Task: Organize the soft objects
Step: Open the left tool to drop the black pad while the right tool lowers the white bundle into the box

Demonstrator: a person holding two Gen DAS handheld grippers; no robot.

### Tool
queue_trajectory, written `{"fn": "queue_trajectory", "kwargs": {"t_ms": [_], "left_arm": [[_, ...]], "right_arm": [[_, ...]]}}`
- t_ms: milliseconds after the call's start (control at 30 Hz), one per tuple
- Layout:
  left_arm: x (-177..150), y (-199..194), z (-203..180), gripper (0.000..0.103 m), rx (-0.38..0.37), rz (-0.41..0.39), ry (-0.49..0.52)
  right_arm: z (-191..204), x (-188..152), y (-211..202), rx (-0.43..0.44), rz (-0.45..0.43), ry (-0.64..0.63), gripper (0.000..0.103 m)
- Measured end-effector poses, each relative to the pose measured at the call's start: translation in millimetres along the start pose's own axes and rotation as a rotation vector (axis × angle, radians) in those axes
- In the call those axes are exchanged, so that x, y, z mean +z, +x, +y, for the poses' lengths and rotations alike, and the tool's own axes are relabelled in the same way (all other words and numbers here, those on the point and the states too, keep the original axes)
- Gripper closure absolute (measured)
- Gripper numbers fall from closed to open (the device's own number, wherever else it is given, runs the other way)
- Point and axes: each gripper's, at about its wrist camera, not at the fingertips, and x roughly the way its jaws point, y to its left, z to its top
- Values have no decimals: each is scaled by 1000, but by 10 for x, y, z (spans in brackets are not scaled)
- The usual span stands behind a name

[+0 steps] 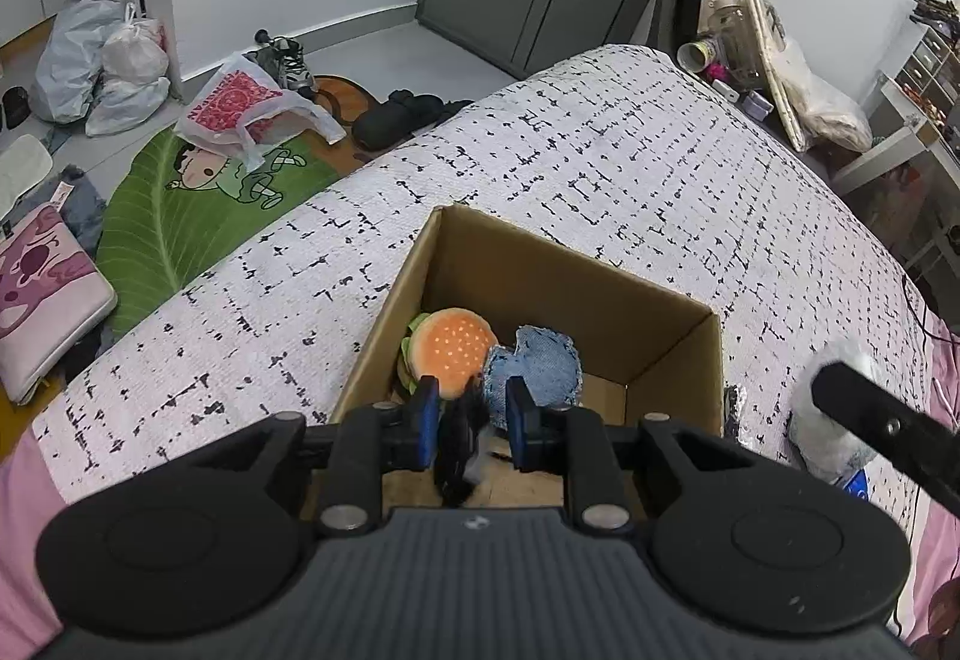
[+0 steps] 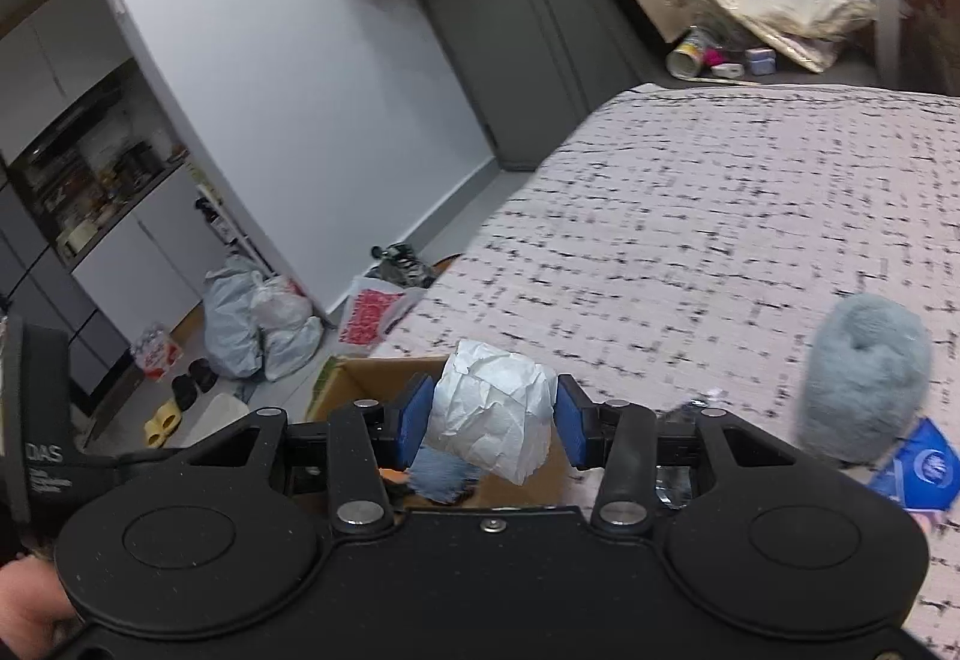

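While I am carrying the crumpled white wad over the cardboard box, the right gripper is pinching its middle; being light and compressible, it is likely crushing easily.

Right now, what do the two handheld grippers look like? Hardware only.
Both match: the left gripper and right gripper have matte black bodies, two round black discs, angular black linkage arms with silver pivot pins, and blue pads on black fingers. The left's body is ribbed grey; the right's is smooth black.
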Motion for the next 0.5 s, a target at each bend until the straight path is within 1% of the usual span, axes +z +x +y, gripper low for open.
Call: {"fn": "queue_trajectory", "kwargs": {"t_ms": [200,267,400,467,500], "left_arm": [[33,33,23,76,-9,33,-5],[33,4,31,71,-5,32,-3],[48,-66,61,65,-6,21,-6],[60,-114,94,58,-7,10,-14],[66,-130,108,56,-4,7,-19]], "right_arm": [[116,11,129,30,19,-14,60],[147,8,175,42,29,-10,59],[192,-10,255,61,46,-3,59],[209,-21,282,74,51,6,57],[209,-24,289,82,55,10,57]]}}
